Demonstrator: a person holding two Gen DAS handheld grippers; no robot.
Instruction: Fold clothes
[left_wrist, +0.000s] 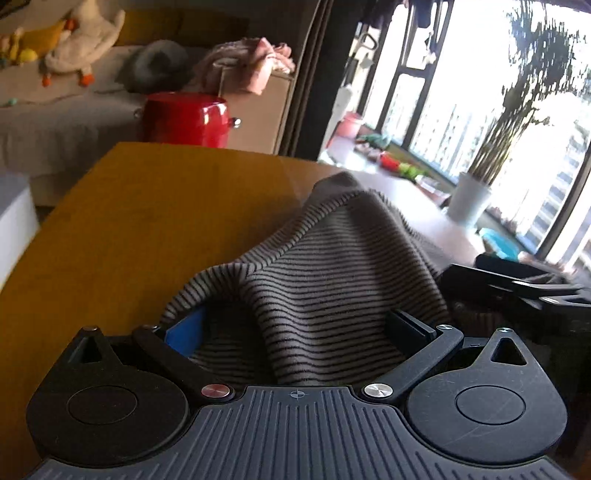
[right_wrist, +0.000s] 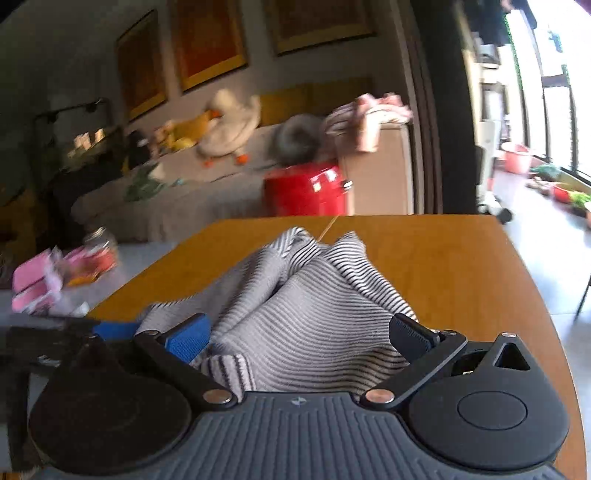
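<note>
A grey garment with thin dark stripes lies bunched in a raised heap on the orange-brown wooden table. My left gripper stands open, its blue pad and black pad wide apart, with folds of the cloth lying between them. In the right wrist view the same striped garment is piled on the table, and my right gripper is open too, with cloth filling the gap. The right gripper's black body shows at the right edge of the left wrist view.
A red round stool stands beyond the table's far edge, in front of a grey sofa with a plush goose and pink clothes. A white plant pot stands by the windows. Pink items lie on the floor.
</note>
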